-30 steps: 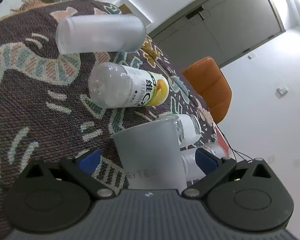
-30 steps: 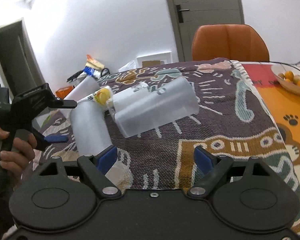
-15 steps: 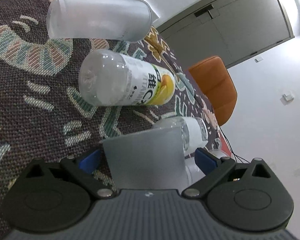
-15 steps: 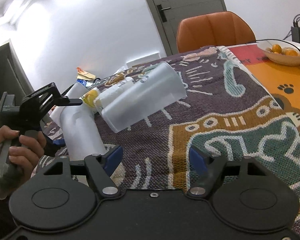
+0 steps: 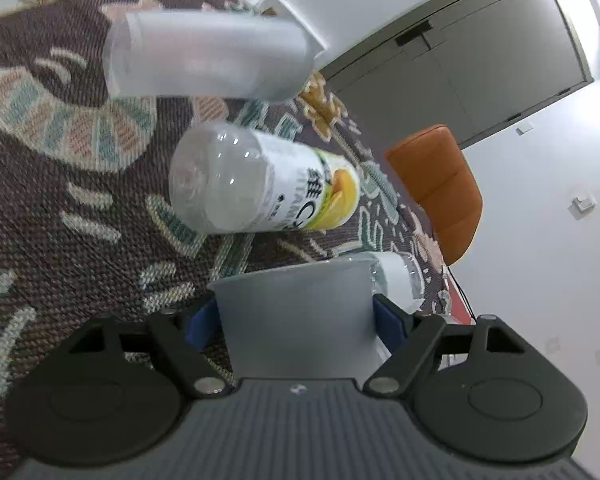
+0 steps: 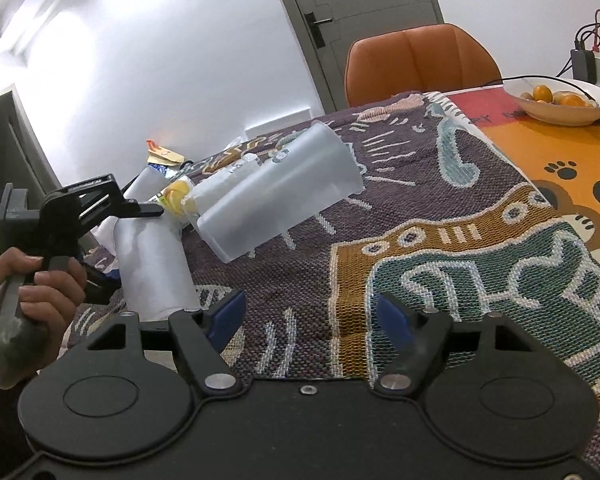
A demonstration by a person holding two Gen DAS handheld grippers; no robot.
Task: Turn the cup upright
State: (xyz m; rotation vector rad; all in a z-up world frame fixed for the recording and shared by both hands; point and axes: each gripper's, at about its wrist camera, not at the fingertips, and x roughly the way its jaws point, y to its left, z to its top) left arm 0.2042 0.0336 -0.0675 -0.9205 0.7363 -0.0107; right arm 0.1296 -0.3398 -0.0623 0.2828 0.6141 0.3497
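Note:
A frosted white cup (image 5: 296, 320) sits between the blue pads of my left gripper (image 5: 296, 320), which is shut on it. In the right wrist view the same cup (image 6: 152, 268) stands tilted in the left gripper (image 6: 100, 240), its lower end on the patterned cloth. A second frosted cup (image 6: 280, 200) lies on its side on the cloth; it also shows in the left wrist view (image 5: 208, 56). My right gripper (image 6: 310, 316) is open and empty, low over the cloth in front of the lying cup.
A labelled plastic bottle (image 5: 260, 188) lies on its side between the cups, a clear bottle (image 5: 396, 276) beside it. An orange chair (image 6: 420, 64) stands at the far table edge. A bowl of oranges (image 6: 556, 102) sits at the right on the orange mat.
My left gripper has closed its pads onto the frosted cup and tilted it. My right gripper has shifted right and lower over the cloth, still open.

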